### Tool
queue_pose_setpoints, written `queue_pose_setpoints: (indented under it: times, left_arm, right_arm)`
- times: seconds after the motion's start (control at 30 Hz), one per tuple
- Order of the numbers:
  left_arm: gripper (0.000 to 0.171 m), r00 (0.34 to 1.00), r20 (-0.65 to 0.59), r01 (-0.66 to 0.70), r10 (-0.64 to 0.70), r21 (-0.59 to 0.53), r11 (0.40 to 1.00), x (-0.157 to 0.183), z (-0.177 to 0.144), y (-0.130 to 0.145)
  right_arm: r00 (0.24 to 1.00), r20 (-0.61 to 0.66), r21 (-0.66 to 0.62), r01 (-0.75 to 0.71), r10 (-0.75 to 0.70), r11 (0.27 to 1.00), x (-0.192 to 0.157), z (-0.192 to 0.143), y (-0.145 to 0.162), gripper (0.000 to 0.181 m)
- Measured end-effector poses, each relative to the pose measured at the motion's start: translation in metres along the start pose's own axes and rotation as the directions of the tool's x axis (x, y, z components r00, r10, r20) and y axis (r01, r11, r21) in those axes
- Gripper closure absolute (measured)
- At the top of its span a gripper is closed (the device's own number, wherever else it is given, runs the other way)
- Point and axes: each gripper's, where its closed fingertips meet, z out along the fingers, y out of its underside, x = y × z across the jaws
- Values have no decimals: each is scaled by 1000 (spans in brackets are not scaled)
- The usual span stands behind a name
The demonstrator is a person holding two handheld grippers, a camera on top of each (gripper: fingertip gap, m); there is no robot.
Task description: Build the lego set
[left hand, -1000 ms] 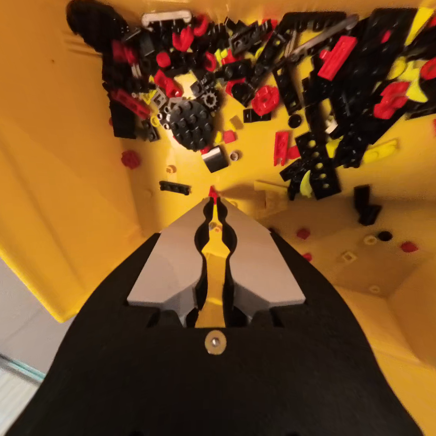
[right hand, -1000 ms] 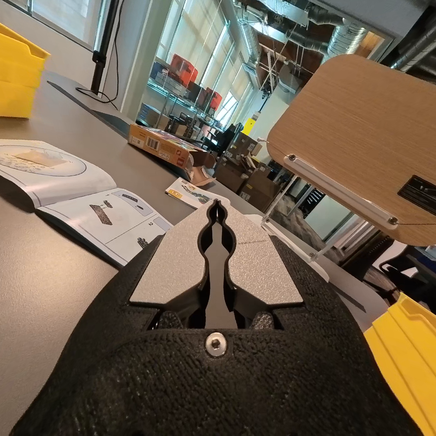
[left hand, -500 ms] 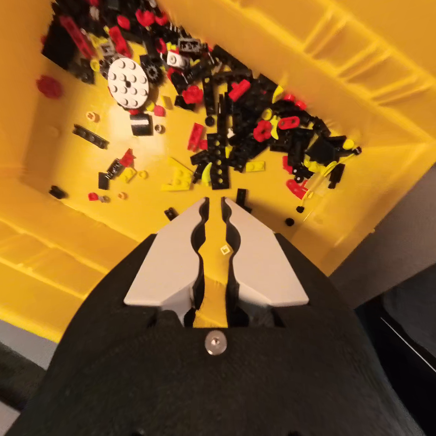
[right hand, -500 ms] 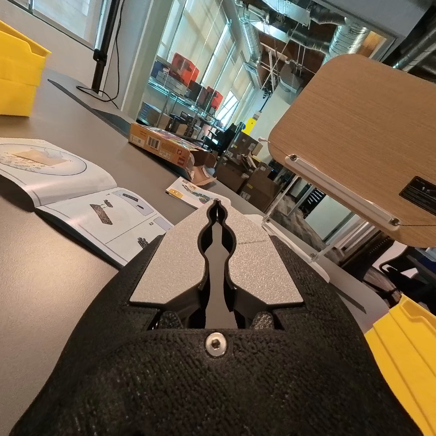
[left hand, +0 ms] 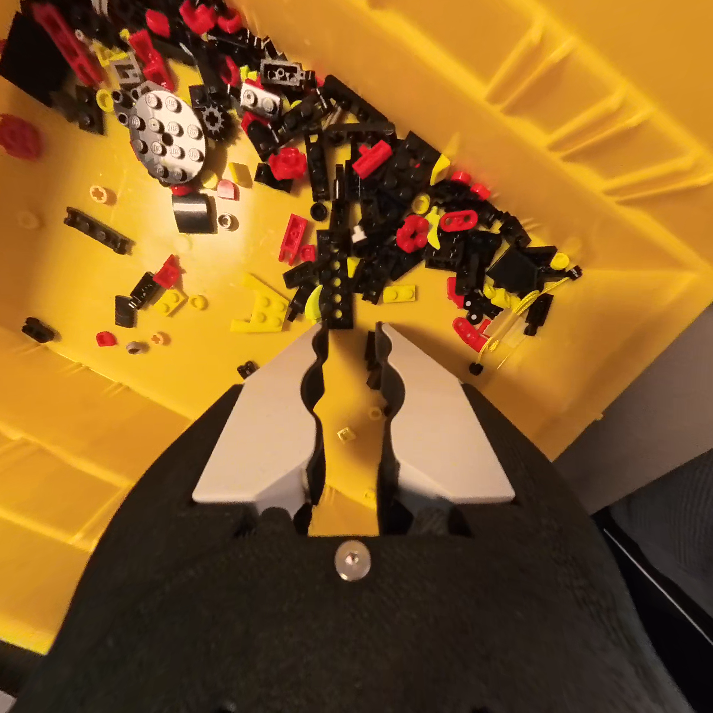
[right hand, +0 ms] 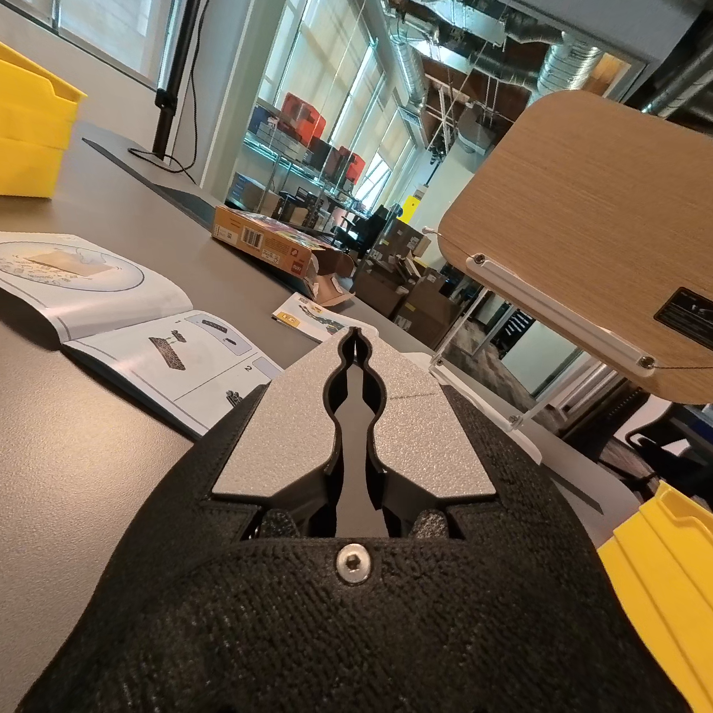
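Left tongs [left hand: 351, 328] hang above the floor of a yellow bin [left hand: 501, 58], jaws spread with a clear gap, nothing between them. Just beyond the tips lies a long black holed beam [left hand: 337, 285], its near end almost at the gap. Beside the beam on the left, a yellow wedge plate [left hand: 262, 308]; on its right, a small yellow two-stud plate [left hand: 399, 294]. Further up from the beam sits the main heap of loose lego pieces [left hand: 386, 185], black, red and yellow, banked against the bin's ribbed wall. Up and to the left of the beam, a round grey studded plate [left hand: 168, 135] with a black gear [left hand: 216, 122] touching its edge. A slim black plate [left hand: 98, 230] lies alone, well left of the beam. A tiny yellow square tile [left hand: 346, 434] shows on the bin floor through the gap.

Right tongs [right hand: 355, 332] are pressed together at the tips, empty, held low over the grey tabletop [right hand: 77, 443]. Left of the tongs, an open instruction booklet [right hand: 127, 328]. Beyond the tongs, a leaflet [right hand: 308, 314] and an opened cardboard box [right hand: 270, 243]. Right of the tongs, a tilted wooden board [right hand: 578, 216] on a stand; a yellow bin corner [right hand: 663, 559] at lower right. Stacked yellow bins [right hand: 31, 131] far left.
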Motion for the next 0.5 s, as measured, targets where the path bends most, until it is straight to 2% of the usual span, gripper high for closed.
queue_pose_setpoints:
  times: [0.23,0.4,0.5]
  left_arm:
    - [147,1000,27,-5,4,43,999,-1,2,-3]
    - [154,998,55,-29,25,72,997,-3,4,-7]
    - [159,991,112,-79,73,55,995,-6,4,-7]
  right_arm:
    - [1000,2,0,0,0,1000,0,0,0,181]
    - [1000,1,0,-1,1,1000,0,0,0,181]
    - [1000,2,0,1,-1,1000,0,0,0,181]
